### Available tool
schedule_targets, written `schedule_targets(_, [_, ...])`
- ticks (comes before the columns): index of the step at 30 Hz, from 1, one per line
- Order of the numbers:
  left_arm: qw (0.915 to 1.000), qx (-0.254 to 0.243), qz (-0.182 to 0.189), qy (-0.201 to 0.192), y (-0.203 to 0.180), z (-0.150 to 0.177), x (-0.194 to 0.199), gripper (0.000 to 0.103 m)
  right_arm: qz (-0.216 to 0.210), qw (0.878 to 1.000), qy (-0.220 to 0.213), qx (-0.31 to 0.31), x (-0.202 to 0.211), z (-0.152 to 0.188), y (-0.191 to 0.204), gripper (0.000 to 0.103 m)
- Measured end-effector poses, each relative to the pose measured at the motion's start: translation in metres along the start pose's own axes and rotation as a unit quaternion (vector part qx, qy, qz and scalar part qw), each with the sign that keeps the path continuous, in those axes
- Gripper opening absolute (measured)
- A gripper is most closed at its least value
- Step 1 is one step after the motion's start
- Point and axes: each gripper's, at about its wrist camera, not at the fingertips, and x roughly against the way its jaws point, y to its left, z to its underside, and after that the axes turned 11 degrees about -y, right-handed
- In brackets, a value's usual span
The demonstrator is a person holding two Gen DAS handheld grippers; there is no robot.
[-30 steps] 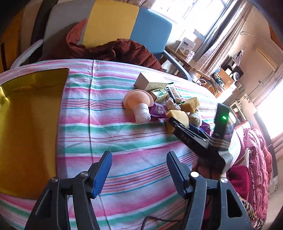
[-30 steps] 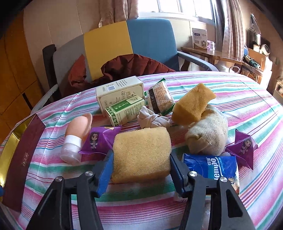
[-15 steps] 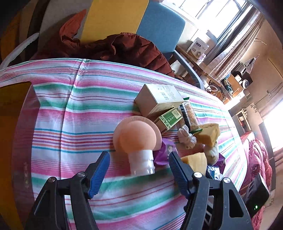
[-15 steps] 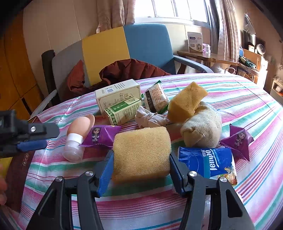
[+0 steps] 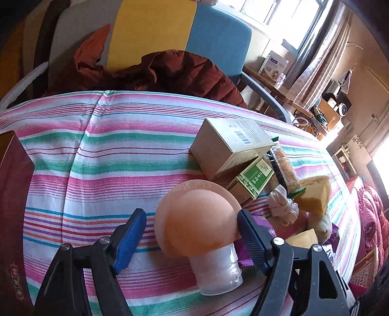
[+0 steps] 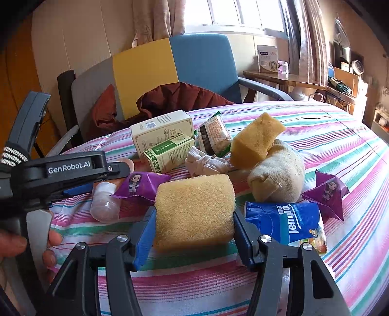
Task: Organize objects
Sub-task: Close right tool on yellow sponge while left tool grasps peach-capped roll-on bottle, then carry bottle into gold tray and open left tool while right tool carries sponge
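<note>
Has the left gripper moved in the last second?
Yes. The left gripper has come forward across the striped tablecloth toward the pile; its open fingers now flank the peach bottle lying there.

Pretty lived-in room. There's an armchair at the far side with grey, yellow and blue back panels and a rust-red quilted jacket dumped on the seat. Behind it a bright window with beige curtains. Far right, a cluttered wooden side table. Left wall is orange wood paneling.
</note>
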Motion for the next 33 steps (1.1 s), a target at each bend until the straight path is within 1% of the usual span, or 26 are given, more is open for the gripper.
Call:
schedule_targets(1, [1.0,-0.007,0.0,-0.003,0.0,0.002,0.001,0.078,0.0,1.0,0.0,0.0,0.0,0.0,0.0,0.06])
schedule_targets(2, [0.9999,-0.01,0.001,-0.008,-0.001,0.005,0.003,0.075,0.0,1.0,0.0,0.0,0.0,0.0,0.0,0.06])
schedule_targets(3, [0.9998,-0.008,0.01,-0.012,0.0,0.007,0.005,0.066,0.0,1.0,0.0,0.0,0.0,0.0,0.0,0.06])
schedule_targets(4, [0.9997,-0.002,0.02,-0.014,0.001,0.009,0.007,0.065,0.0,1.0,-0.001,0.0,0.0,0.0,0.0,0.06])
schedule_targets(5, [0.9997,0.0,0.019,-0.015,0.001,0.011,0.008,0.062,0.001,1.0,-0.001,0.0,0.0,0.0,-0.001,0.06])
schedule_targets(6, [0.9997,-0.003,0.017,-0.019,0.001,0.014,0.01,0.059,0.001,1.0,-0.002,0.0,0.0,0.0,-0.001,0.06])
schedule_targets(9, [0.9991,-0.026,0.014,-0.031,-0.002,0.024,0.02,0.057,0.001,1.0,-0.002,0.001,0.0,0.0,-0.001,0.06])
schedule_targets(13, [0.999,-0.013,0.016,-0.04,0.004,0.031,0.032,0.055,0.003,1.0,-0.003,0.002,0.0,0.001,-0.001,0.06])
schedule_targets(17, [0.9982,-0.024,0.013,-0.054,0.007,0.042,0.047,0.055,0.007,1.0,-0.004,0.005,0.0,0.001,0.0,0.06])
schedule_targets(20, [0.9978,-0.02,0.011,-0.062,0.014,0.051,0.059,0.055,0.012,1.0,-0.004,0.012,0.0,0.002,0.002,0.06])
schedule_targets(26, [0.9978,-0.008,0.002,-0.066,0.021,0.066,0.079,0.054,0.026,0.999,-0.007,0.027,0.0,0.002,0.007,0.06])
schedule_targets(28, [0.9977,-0.013,0.007,-0.066,0.017,0.073,0.086,0.054,0.03,0.999,-0.007,0.031,0.0,0.002,0.008,0.06])
schedule_targets(33, [0.9972,-0.013,0.033,-0.066,0.013,0.085,0.109,0.053,0.04,0.998,-0.009,0.042,0.001,0.003,0.012,0.06])
